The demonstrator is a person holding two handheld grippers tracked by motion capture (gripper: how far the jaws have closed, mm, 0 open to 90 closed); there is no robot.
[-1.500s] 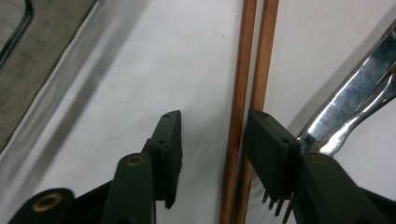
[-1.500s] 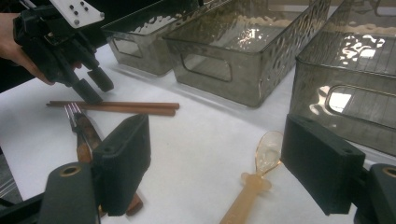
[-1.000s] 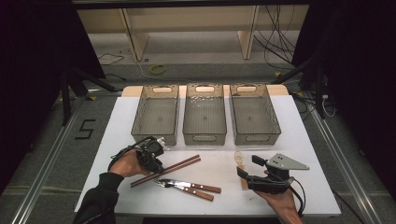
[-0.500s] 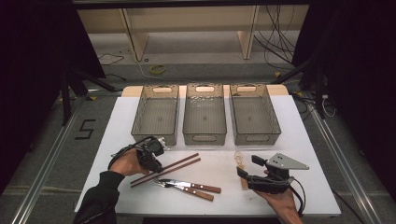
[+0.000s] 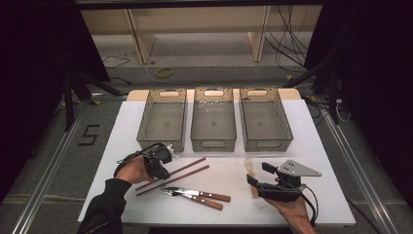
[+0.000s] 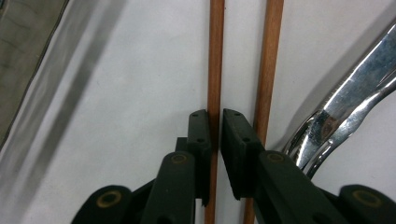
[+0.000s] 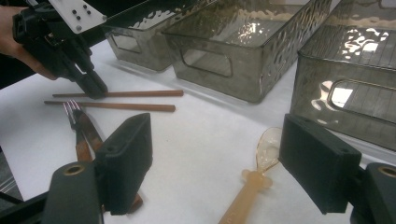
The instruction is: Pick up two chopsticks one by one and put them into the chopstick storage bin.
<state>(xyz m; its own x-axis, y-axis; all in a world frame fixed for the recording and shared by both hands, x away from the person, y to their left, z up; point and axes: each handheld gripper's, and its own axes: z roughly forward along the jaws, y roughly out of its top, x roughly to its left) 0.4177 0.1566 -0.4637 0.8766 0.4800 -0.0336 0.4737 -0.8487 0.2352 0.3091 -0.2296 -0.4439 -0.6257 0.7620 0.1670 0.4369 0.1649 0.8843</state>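
Two brown chopsticks lie side by side on the white table. My left gripper (image 5: 163, 174) (image 6: 215, 114) has just been closing and is now shut on the far chopstick (image 5: 191, 165) (image 6: 215, 56); the near chopstick (image 5: 192, 173) (image 6: 270, 56) lies loose beside it. My right gripper (image 5: 259, 174) (image 7: 217, 128) is open, its jaws standing wide apart above a translucent amber spoon (image 5: 250, 165) (image 7: 261, 158) without touching it. In the right gripper view the left gripper (image 7: 93, 86) shows at the upper left, tips down on the chopstick.
A fork and a knife with wooden handles (image 5: 195, 194) (image 6: 345, 107) (image 7: 79, 126) lie just in front of the chopsticks. Three smoky plastic bins (image 5: 158, 141) (image 5: 213, 143) (image 5: 268, 143) stand in a row at the back of the table (image 5: 316, 146).
Both hands have kept their places. The left gripper's jaws look narrower on the chopstick than before.
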